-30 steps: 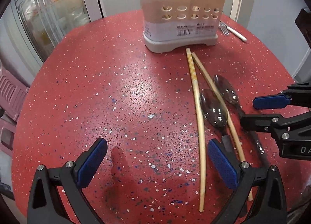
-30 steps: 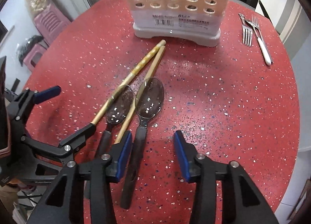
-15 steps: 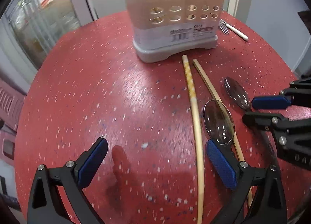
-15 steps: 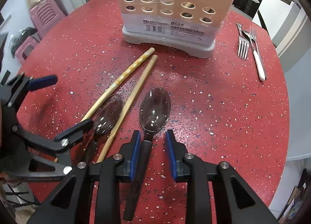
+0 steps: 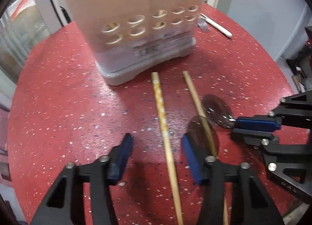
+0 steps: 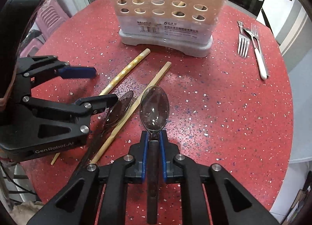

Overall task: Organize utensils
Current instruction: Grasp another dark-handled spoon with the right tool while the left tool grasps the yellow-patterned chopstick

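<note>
Closing right gripper (image 6: 154,147) on spoon (image 6: 154,108) | left gripper (image 5: 157,152) narrowed, nearer chopstick (image 5: 161,113)

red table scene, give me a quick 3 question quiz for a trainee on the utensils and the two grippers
1. True or false: the right gripper has a spoon handle between its blue pads.
2. Which utensil lies between the closing jaws of the left gripper?
A. a fork
B. the patterned chopstick
C. a knife
3. Fill in: the forks lie to the ____ of the utensil holder in the right wrist view.

Key
1. True; the jaws are closing on the handle, and the pads look pressed against it.
2. B; the pads are not touching it yet.
3. right, on the red table.
</note>
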The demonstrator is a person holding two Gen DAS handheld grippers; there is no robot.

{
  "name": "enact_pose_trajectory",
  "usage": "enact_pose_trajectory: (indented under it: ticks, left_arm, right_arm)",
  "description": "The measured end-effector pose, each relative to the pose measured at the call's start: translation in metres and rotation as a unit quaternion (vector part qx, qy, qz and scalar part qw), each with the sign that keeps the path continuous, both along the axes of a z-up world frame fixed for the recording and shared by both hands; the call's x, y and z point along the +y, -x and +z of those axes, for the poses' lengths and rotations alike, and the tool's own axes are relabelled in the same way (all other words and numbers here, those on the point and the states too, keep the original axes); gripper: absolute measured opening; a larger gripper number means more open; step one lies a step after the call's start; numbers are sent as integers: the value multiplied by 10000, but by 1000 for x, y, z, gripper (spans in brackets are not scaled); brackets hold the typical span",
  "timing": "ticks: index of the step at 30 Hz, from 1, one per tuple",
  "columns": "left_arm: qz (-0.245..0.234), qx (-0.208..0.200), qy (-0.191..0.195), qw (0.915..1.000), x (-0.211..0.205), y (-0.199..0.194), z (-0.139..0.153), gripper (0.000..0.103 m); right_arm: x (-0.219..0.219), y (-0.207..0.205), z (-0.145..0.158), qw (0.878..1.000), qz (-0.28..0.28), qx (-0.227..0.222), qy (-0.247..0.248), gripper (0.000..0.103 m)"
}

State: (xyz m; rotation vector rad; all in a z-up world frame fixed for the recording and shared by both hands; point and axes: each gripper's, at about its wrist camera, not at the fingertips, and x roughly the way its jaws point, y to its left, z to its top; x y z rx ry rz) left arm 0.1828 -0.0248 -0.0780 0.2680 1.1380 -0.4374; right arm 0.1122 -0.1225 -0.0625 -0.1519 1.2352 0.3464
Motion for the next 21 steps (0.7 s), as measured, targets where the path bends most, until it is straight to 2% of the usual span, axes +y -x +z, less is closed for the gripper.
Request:
enact_pose_trajectory:
  ticks: [1, 2, 6, 12, 21]
  left_arm:
    - [-60, -5, 7, 10000, -2, 1, 1, 52]
    - [-126, -7, 22, 9999, -4, 1, 2, 32]
    - [24, -34, 162, 9999, -1, 4, 1, 31]
    - [395, -365, 385, 9978, 13, 21, 5, 31]
    - [1077, -893, 1098, 9841, 45, 40, 35, 31]
  right_arm:
    - [-4, 0, 0, 10000, -6, 2, -31, 12]
    - [-6, -1, 0, 10000, -20, 7, -68, 12]
    - [-16, -2, 1, 9996, -83, 19, -270, 12]
    - [-35, 3, 10, 9974, -191, -84, -683, 13]
    - [-59, 10, 39, 9909, -320, -429, -1231, 13]
